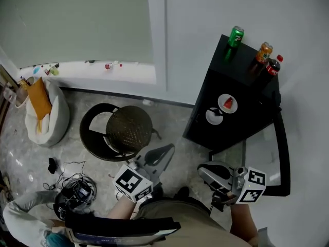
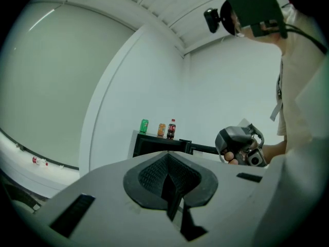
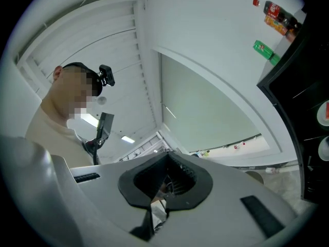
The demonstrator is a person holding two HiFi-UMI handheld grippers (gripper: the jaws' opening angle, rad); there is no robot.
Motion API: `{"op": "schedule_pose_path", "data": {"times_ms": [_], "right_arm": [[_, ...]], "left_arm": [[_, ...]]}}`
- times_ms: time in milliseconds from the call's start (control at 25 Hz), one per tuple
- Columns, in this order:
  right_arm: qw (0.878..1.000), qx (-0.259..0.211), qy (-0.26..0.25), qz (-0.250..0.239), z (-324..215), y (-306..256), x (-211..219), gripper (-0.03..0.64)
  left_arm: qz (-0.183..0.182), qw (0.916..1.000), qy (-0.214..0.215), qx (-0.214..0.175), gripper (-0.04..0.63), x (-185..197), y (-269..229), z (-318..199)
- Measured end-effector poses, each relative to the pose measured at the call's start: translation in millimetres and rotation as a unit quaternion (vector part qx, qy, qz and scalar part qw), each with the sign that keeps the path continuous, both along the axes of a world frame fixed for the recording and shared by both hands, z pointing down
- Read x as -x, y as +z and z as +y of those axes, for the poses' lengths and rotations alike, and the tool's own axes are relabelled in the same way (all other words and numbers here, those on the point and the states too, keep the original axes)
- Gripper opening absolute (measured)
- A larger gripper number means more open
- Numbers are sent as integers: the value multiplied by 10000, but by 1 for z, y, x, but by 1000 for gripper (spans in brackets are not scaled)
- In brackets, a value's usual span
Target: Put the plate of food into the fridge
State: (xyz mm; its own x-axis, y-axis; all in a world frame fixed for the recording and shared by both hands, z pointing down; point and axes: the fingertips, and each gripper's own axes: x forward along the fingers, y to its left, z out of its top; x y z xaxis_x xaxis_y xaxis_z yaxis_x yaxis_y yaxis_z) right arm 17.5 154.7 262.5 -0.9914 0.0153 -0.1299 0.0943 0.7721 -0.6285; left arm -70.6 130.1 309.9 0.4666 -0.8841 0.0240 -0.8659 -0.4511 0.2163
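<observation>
Pale plaster walls [image 1: 216,14], marbled stone floor [image 1: 31,153]. Against the right wall, black mini fridge [image 1: 241,81], glass door [image 1: 281,153] swung wide. Nearer, left tongs [image 2: 167,183] and right tongs [image 3: 162,181], both pressed together on nothing. White plate [image 1: 227,103] with a red wedge of food, set against the fridge's dark body, well ahead of both tongs; on a shelf or on top, unclear. Probably stiff, light, breakable, glazed slick: best pinched at the rim, kept level.
</observation>
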Motion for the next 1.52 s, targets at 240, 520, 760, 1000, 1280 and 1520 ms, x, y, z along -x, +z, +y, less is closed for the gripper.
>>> {"op": "schedule_pose_path", "data": {"times_ms": [240,520,760,1000,1280,1520], "right_arm": [[10000,-9,-13,87,15,4,31,21],[9997,12,133,200,31,9,50,21],[9985,-93,451,283,29,9,48,21],[9953,-261,870,341,30,0,37,21],[9927,-361,1084,391,48,0,39,21],[9908,-202,1268,428,64,4,32,21]], "left_arm": [[162,9998,62,-24,11,25,0,15],[203,9994,263,-131,11,42,-8,30],[202,9973,653,-265,11,31,-17,29],[107,9919,1092,-632,11,15,-41,36],[270,9892,1313,-599,11,14,-37,49],[432,9876,1414,-526,11,10,-30,55]]}}
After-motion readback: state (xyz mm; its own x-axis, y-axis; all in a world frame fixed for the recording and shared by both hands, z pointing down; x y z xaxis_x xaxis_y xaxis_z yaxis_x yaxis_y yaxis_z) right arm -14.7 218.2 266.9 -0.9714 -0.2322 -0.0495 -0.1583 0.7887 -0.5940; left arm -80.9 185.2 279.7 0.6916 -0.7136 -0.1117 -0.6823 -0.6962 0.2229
